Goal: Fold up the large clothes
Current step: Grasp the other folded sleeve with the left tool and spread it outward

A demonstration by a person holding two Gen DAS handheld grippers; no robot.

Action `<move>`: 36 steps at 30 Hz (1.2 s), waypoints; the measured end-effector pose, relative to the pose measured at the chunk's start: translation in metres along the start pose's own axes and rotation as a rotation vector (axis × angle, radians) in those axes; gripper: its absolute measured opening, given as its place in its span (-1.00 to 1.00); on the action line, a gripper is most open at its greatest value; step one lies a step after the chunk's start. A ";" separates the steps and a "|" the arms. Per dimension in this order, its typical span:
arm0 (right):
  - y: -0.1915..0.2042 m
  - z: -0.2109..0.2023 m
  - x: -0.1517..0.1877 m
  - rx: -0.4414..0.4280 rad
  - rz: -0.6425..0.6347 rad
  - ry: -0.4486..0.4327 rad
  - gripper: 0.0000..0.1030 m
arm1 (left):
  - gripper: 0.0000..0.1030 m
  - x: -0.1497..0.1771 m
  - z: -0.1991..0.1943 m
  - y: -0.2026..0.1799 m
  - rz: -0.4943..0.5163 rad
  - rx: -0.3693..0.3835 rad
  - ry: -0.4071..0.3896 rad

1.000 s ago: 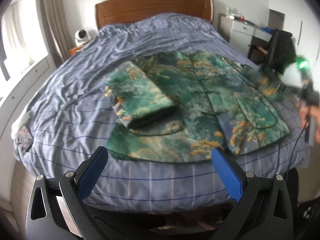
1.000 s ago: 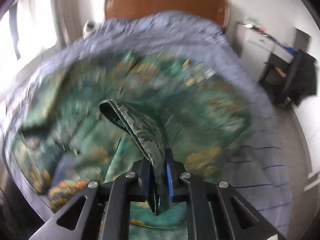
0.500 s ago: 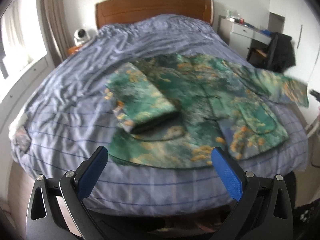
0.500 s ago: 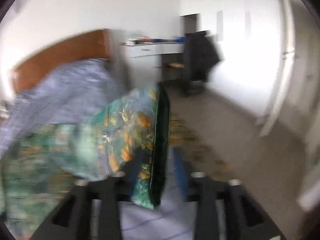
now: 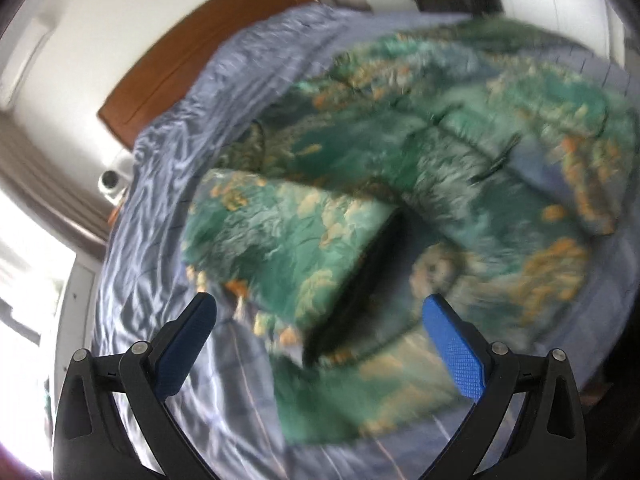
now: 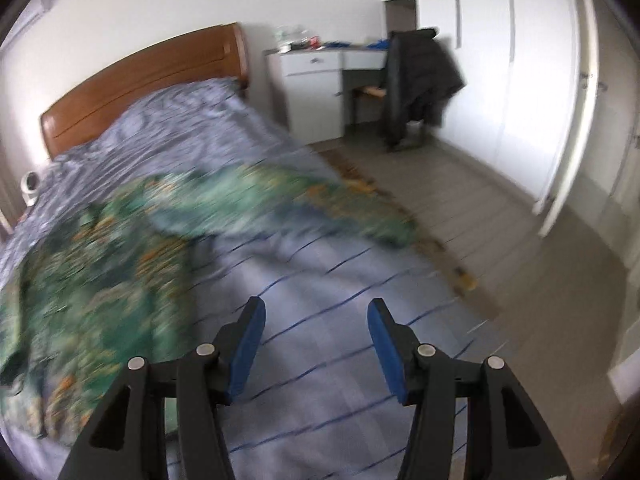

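Only the left wrist view shows the folded-in sleeve point(image 5: 292, 248), a thick rectangular pad of cloth lying on the left half of the green jacket point(image 5: 460, 184), its dark lining showing as a black slot along the open edge; it also shows the dark frog fastenings down the jacket's front. The right wrist view gives what the other lacks: the jacket's other sleeve point(image 6: 352, 208) stretched out flat toward the bed's side edge, a grey plank floor, a white dresser point(image 6: 316, 88) with clutter on top, a dark coat point(image 6: 420, 76) hung over a chair and white wardrobe doors. Both views catch the curved wooden headboard point(image 6: 140, 80) and a small white round device beside the bed. No writing or label can be read; much of the cloth is blurred. The jacket is a glossy brocade, green with orange and cream patches, spread on a crumpled grey-blue bedspread point(image 6: 340, 300) crossed by thin dark blue lines. The left gripper point(image 5: 320, 312) hangs released over the sleeve pad's near corner, blue textured pads wide apart, nothing between them. The right gripper point(image 6: 316, 320) is also let go, jaws parted over bare bedspread, holding nothing
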State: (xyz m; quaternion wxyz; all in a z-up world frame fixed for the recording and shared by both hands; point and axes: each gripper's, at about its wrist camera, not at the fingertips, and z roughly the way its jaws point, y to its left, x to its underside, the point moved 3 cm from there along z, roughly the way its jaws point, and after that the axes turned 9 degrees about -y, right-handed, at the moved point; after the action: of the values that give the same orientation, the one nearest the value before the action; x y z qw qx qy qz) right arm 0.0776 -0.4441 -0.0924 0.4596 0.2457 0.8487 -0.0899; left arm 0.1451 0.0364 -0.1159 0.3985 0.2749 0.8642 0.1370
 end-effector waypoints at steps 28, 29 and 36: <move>0.172 -0.088 0.029 -0.361 -0.259 -0.033 0.06 | -0.83 0.043 -0.014 0.240 -0.654 -0.025 -0.069; 0.172 -0.089 0.029 -0.365 -0.255 -0.035 0.06 | -0.82 0.051 -0.020 0.261 -0.685 -0.076 -0.066; 0.176 -0.092 0.028 -0.388 -0.236 -0.051 0.06 | 0.01 0.128 -0.077 0.364 -0.889 -0.477 -0.063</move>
State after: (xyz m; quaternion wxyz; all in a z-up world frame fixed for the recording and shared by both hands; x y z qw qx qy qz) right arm 0.0848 -0.2482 -0.0504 0.5059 0.0494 0.8610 0.0157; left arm 0.1512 0.4053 0.0211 0.4958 -0.2144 0.8300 0.1392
